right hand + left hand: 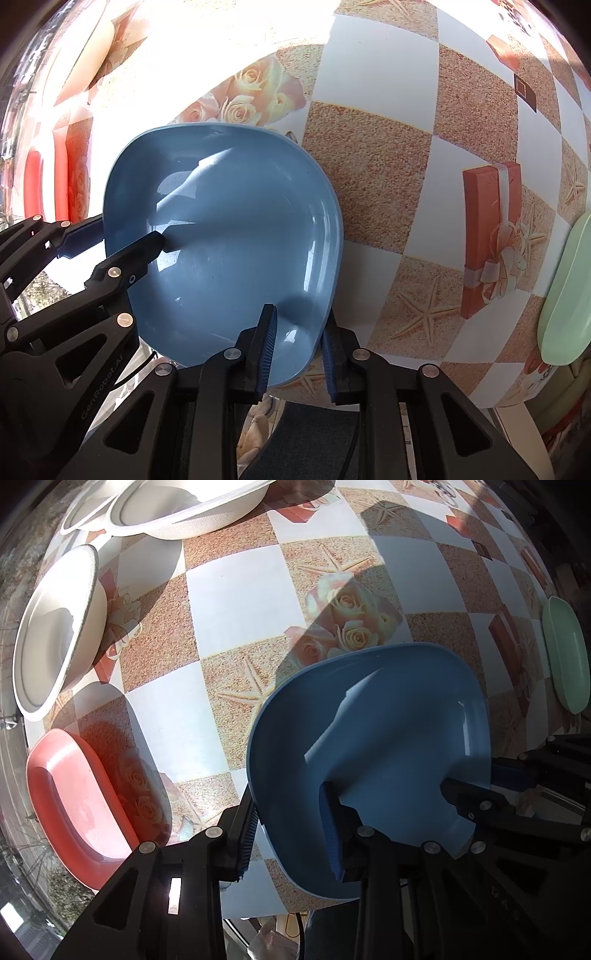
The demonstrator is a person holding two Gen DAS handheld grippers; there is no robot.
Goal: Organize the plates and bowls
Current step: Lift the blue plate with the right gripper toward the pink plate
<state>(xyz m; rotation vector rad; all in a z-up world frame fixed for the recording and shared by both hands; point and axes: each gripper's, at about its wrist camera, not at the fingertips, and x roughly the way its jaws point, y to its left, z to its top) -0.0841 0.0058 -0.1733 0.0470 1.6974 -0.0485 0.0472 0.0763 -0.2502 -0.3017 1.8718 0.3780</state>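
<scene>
We see a table [240, 602] under a checked cloth printed with roses, starfish and gift boxes. On it sit white bowls [184, 509] at the far side, another white bowl [55, 635] to the left, a red plate [74, 805], a blue plate [388, 757] and a green plate [565, 657].

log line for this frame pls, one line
stage: both grippers on blue plate rim | left gripper: straddling rim | right gripper: straddling rim | nearby: red plate, green plate, white bowls
</scene>
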